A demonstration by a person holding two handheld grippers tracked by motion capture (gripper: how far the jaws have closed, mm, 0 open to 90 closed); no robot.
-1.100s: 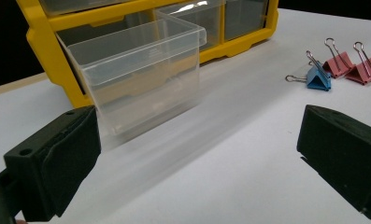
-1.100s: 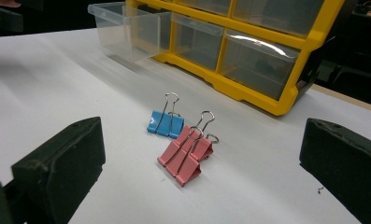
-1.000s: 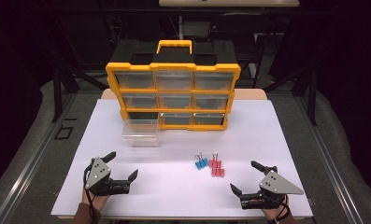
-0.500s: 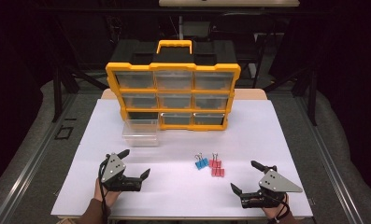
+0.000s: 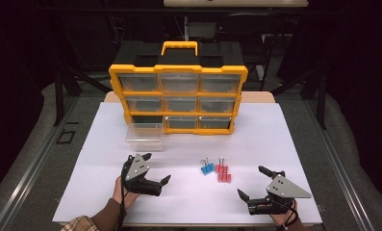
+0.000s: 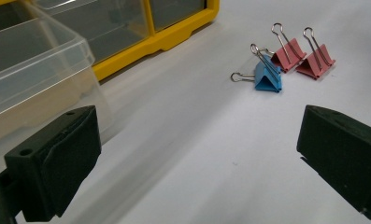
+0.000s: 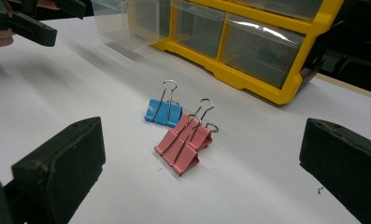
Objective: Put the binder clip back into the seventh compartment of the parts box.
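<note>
White tabletop point(image 5: 275, 139) lay under our gaping, empty left gripper point(image 5: 156, 169) and right gripper point(image 5: 255, 182); gripper views resolved blue clip point(image 6: 268, 77) wire handles.

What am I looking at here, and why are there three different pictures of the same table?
A person sits at a white table with a hand-held two-jaw tool in each hand: the left gripper and the right gripper. One picture comes from a camera above; the other two come from cameras riding on each tool, looking out between its black jaws. On the table stand a yellow drawer organizer, one clear drawer pulled out in front of it, a blue binder clip and pink binder clips. Both tools are open, holding nothing.
</note>
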